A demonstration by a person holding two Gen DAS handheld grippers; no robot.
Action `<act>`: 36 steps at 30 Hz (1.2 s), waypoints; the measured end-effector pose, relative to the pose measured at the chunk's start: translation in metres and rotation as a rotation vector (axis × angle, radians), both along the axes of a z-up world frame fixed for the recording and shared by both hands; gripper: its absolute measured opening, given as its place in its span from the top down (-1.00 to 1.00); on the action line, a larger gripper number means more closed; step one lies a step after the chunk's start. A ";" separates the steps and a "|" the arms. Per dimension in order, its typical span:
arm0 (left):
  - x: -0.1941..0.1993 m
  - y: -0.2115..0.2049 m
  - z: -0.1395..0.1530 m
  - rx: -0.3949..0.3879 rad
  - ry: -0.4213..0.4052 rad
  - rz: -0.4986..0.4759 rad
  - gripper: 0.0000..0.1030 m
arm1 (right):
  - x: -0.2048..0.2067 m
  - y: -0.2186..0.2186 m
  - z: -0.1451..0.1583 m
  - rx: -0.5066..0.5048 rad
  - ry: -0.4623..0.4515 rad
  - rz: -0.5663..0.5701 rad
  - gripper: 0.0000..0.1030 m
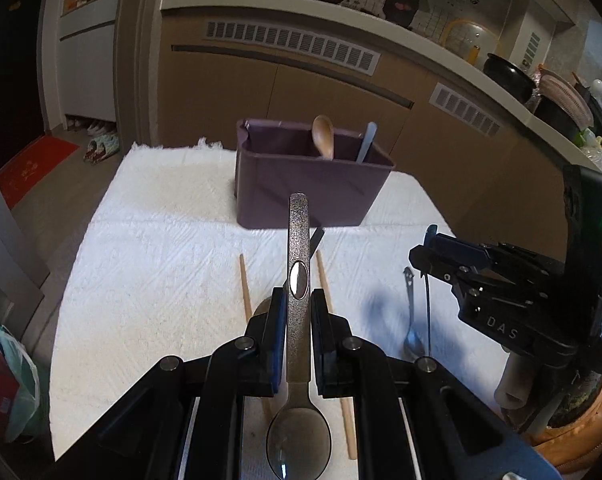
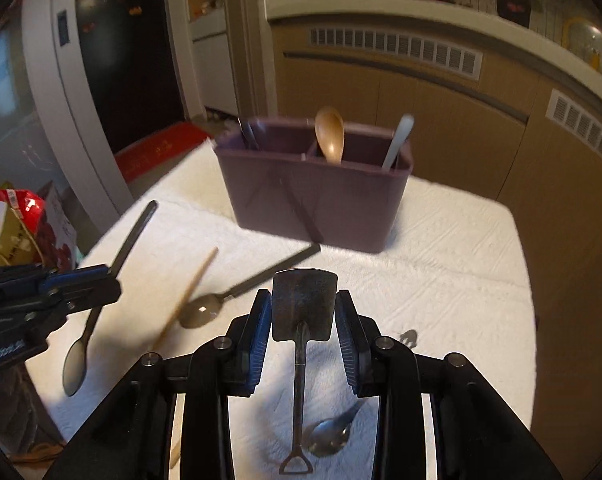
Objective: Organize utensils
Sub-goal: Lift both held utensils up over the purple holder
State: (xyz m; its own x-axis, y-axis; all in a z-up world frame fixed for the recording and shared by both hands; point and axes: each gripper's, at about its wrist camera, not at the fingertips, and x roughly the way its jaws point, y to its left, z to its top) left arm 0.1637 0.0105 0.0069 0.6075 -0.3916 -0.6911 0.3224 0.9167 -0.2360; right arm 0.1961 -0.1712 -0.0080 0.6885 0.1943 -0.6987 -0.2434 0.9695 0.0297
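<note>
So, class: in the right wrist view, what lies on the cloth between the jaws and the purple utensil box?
Right wrist view: a black-handled spoon lies on the white cloth, before the purple box.

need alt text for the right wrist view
The right gripper holds a small shovel-shaped metal spoon by its blade above a white cloth. Behind stands a purple utensil caddy holding a wooden spoon; loose utensils lie left.

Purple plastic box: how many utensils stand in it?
3: a dark metal utensil in the left compartment; a brown wooden spoon and a white handle in the right. Shorter ones may be hidden inside.
</note>
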 end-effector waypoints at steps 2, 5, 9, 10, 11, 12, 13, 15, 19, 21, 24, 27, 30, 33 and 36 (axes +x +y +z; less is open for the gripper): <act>-0.005 -0.005 0.025 -0.007 -0.057 -0.022 0.81 | -0.013 -0.004 0.020 0.010 -0.051 0.007 0.36; -0.009 -0.010 0.061 -0.012 -0.148 -0.043 0.81 | -0.024 -0.002 0.055 0.015 -0.135 0.011 0.36; -0.008 -0.017 0.106 -0.009 -0.267 -0.048 0.81 | -0.036 -0.004 0.102 0.014 -0.240 0.015 0.36; -0.007 -0.019 0.115 -0.010 -0.293 -0.048 0.81 | -0.036 -0.005 0.116 0.009 -0.269 0.012 0.36; -0.007 -0.020 0.127 -0.010 -0.333 -0.047 0.81 | -0.037 -0.005 0.126 0.003 -0.291 0.009 0.36; -0.005 -0.022 0.140 -0.010 -0.379 -0.043 0.81 | -0.036 -0.005 0.135 -0.002 -0.312 0.009 0.36; -0.004 -0.023 0.150 -0.010 -0.417 -0.037 0.81 | -0.035 -0.006 0.148 -0.008 -0.348 0.006 0.36; 0.001 -0.026 0.165 -0.014 -0.475 -0.022 0.81 | -0.032 -0.006 0.165 -0.019 -0.406 -0.003 0.36; 0.025 -0.033 0.176 -0.049 -0.507 -0.014 0.81 | -0.011 -0.009 0.187 0.004 -0.452 -0.025 0.36; 0.043 -0.039 0.175 -0.063 -0.513 -0.006 0.81 | 0.005 -0.014 0.192 0.023 -0.450 -0.030 0.36; 0.068 -0.044 0.168 -0.080 -0.510 0.007 0.81 | 0.032 -0.017 0.192 0.042 -0.462 -0.045 0.35; 0.101 -0.050 0.153 -0.092 -0.481 0.023 0.81 | 0.060 -0.021 0.188 0.068 -0.463 -0.049 0.35; 0.130 -0.054 0.134 -0.095 -0.454 0.042 0.81 | 0.089 -0.022 0.174 0.084 -0.467 -0.058 0.35; 0.155 -0.056 0.113 -0.086 -0.455 0.071 0.81 | 0.119 -0.022 0.155 0.102 -0.446 -0.057 0.35; 0.171 -0.057 0.092 -0.070 -0.472 0.102 0.81 | 0.144 -0.021 0.133 0.110 -0.420 -0.054 0.35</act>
